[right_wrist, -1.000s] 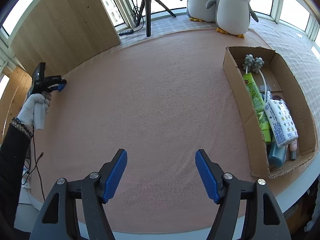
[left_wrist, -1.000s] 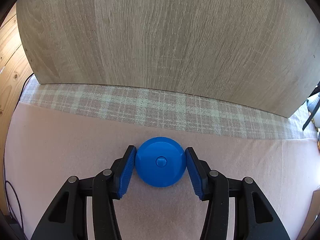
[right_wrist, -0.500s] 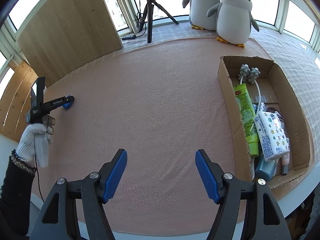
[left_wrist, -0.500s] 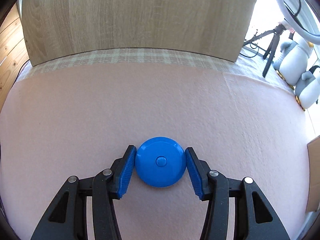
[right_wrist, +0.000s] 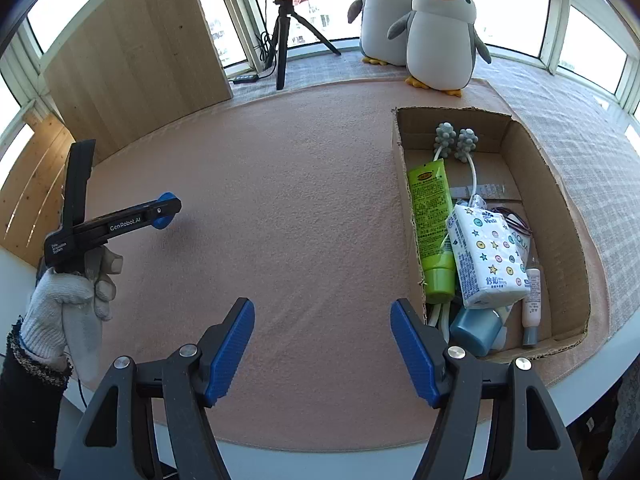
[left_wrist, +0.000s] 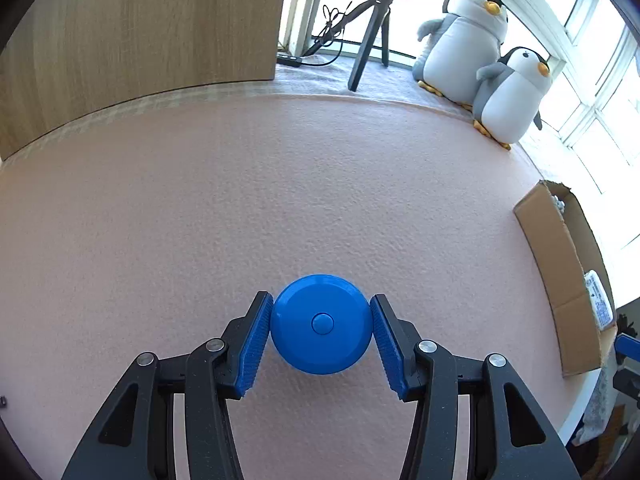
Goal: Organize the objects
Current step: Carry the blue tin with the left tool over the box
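Observation:
A round blue case with a centre button [left_wrist: 321,323] is clamped between the blue pads of my left gripper [left_wrist: 321,330], held above the pink mat. From the right wrist view the left gripper [right_wrist: 166,211] shows at the left, carried by a gloved hand [right_wrist: 68,300], with the blue case [right_wrist: 164,222] peeking out under its tip. My right gripper [right_wrist: 322,350] stands open over the mat's near edge, nothing between its fingers. A cardboard box [right_wrist: 404,184] to the right holds a green tube [right_wrist: 430,216], a tissue pack [right_wrist: 486,256], a teal bottle [right_wrist: 476,328] and other toiletries.
Two plush penguins [right_wrist: 440,32] stand at the far edge beside a tripod [right_wrist: 284,40]. A wooden board [right_wrist: 136,56] leans at the back left. The pink mat [right_wrist: 300,200] lies bare between the grippers and the box [left_wrist: 560,264].
The left gripper, still holding the blue case, has swung right and away from the wooden board toward the mat's middle. The right gripper has shifted slightly, bringing the box closer.

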The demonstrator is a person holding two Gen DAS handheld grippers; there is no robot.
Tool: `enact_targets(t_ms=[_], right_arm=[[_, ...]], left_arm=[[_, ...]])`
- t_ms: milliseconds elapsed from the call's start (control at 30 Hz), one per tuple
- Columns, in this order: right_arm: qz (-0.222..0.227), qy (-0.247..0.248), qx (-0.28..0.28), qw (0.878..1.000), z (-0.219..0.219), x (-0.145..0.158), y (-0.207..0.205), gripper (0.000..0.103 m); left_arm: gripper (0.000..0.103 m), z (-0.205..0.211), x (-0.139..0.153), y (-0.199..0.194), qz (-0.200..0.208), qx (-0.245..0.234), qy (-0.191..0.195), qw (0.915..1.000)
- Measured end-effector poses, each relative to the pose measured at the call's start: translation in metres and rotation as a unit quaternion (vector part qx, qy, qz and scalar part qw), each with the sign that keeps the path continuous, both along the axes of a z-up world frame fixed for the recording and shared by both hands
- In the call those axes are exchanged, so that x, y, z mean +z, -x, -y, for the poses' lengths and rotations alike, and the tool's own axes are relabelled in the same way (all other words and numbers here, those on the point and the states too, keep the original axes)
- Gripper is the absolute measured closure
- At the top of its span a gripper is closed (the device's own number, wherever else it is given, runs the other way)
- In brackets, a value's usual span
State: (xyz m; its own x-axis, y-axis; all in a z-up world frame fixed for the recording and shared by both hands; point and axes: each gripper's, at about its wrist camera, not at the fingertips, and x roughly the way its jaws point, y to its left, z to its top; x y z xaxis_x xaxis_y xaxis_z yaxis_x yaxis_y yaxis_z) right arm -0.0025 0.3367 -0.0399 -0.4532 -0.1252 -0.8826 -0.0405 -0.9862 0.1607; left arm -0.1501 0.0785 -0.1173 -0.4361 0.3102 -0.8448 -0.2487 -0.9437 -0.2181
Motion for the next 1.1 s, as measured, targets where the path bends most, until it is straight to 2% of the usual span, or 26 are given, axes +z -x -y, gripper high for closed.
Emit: enact_targets(t_ms=[233, 467, 633, 867, 1100], right_arm=[[-0.007, -0.006, -0.02, 1.0, -0.035, -0.002, -0.019, 0.036], [-0.016, -0.02, -0.041, 0.999, -0.066, 0.0, -0.035, 0.036], [-0.017, -0.02, -0.058, 0.998, -0.088, -0.002, -0.046, 0.036], [-0.01, -0.014, -0.079, 0.997, -0.114, -0.009, -0.056, 0.036], [0.0, -0.011, -0.093, 0.996, -0.134, -0.015, -0.063, 0.036]], left_arm=[[0.049, -0.093, 0.029, -0.003, -0.023, -0.071, -0.017, 0.9971], [0.049, -0.194, 0.056, -0.008, -0.047, -0.148, -0.029, 0.9875], [0.049, -0.258, 0.06, -0.012, -0.048, -0.183, -0.038, 0.9812], [0.049, -0.322, 0.057, -0.01, -0.042, -0.212, -0.039, 0.9757], [0.049, -0.361, 0.051, -0.01, -0.041, -0.223, -0.031, 0.9735]])
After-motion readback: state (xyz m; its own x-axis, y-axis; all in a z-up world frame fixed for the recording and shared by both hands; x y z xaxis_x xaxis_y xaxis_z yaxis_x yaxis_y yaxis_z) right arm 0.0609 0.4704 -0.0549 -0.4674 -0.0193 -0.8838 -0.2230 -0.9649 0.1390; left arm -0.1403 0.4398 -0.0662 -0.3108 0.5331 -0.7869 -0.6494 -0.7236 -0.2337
